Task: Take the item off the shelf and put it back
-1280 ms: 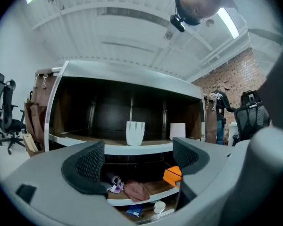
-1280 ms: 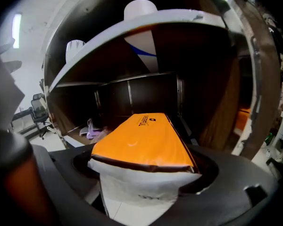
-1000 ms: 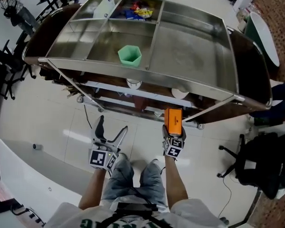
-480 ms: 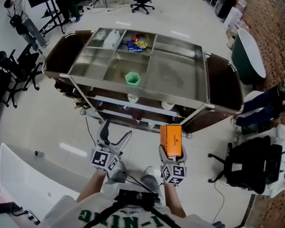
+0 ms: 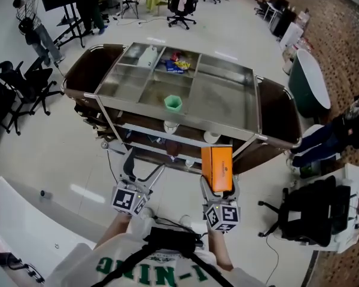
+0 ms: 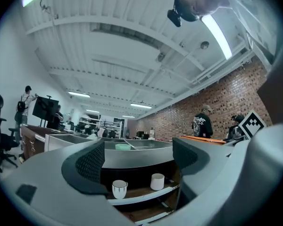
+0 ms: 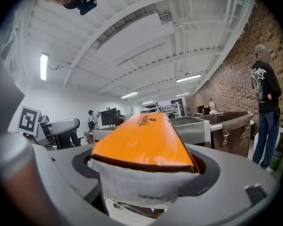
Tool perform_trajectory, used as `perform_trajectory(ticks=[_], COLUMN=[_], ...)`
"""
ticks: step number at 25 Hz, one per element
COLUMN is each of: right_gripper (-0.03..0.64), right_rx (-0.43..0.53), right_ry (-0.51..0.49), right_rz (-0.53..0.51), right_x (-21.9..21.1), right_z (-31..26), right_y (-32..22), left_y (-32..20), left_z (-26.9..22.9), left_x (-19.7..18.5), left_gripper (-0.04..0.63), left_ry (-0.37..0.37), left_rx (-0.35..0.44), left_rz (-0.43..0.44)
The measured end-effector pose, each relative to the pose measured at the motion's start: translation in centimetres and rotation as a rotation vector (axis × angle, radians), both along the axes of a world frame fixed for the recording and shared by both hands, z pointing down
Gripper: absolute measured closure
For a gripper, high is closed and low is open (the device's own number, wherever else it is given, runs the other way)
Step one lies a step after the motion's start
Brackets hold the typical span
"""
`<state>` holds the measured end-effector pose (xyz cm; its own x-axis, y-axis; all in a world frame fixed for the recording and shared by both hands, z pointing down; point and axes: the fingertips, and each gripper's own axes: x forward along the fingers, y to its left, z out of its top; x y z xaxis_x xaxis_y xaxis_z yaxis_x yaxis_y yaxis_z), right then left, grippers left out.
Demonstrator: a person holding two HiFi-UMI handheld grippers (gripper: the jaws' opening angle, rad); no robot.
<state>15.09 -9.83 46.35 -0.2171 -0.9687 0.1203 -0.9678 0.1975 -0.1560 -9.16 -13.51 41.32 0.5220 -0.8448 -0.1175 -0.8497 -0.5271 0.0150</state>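
An orange packet (image 5: 218, 167) with a brown edge is clamped in my right gripper (image 5: 218, 187), in front of the cart's lower shelves; in the right gripper view the orange packet (image 7: 144, 142) fills the space between both pads. My left gripper (image 5: 139, 171) stands open and empty to the left, its jaws pointing at the cart. In the left gripper view the left gripper (image 6: 137, 166) frames a lower shelf (image 6: 141, 194) with a white cup (image 6: 119, 189) and a white mug (image 6: 157, 181). The steel cart (image 5: 248, 103) has a divided top tray.
A green cup (image 5: 173, 103) sits in the top tray; snack packets (image 5: 178, 60) and a white container (image 5: 148, 57) lie in its far compartments. Office chairs (image 5: 305, 211) stand at the right and left. People stand by the brick wall (image 6: 203, 124).
The view has pulled back from the cart, which now looks smaller and farther. My right gripper has lifted the orange packet a little; the left gripper stays open beside it.
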Motion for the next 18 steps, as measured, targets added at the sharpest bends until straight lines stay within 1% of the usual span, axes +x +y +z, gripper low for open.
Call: perform_trajectory(ticks=[5,9,12,15,18], right_gripper=[0.156,0.156,0.156,0.156,0.156], right_rx=[0.001,0.001,0.001,0.006,-0.001], right_ry=[-0.005,0.003,0.004,0.003,0.004], right_rz=[-0.018,-0.028,-0.029,-0.023,-0.024], right_x=[-0.6,-0.8,-0.6,-0.2,-0.1], right_z=[-0.4,-0.5,-0.4,-0.4,-0.2], right_y=[-0.2,-0.4,-0.5,-0.6,-0.4], left_y=[0.0,-0.5,-0.4,-0.6,-0.6], left_z=[-0.4,-1.0,-1.7,-1.3,-1.1], left_x=[-1.0,-1.7,-1.6,-2.1,-2.1], left_gripper=[0.164,0.168,0.175,0.175,0.176], left_ry=[0.031,0.03,0.061,0.055,0.052], left_rx=[-0.003,0.013,0.016,0.028,0.024], left_rz=[-0.028,-0.053,-0.052,-0.066,-0.072])
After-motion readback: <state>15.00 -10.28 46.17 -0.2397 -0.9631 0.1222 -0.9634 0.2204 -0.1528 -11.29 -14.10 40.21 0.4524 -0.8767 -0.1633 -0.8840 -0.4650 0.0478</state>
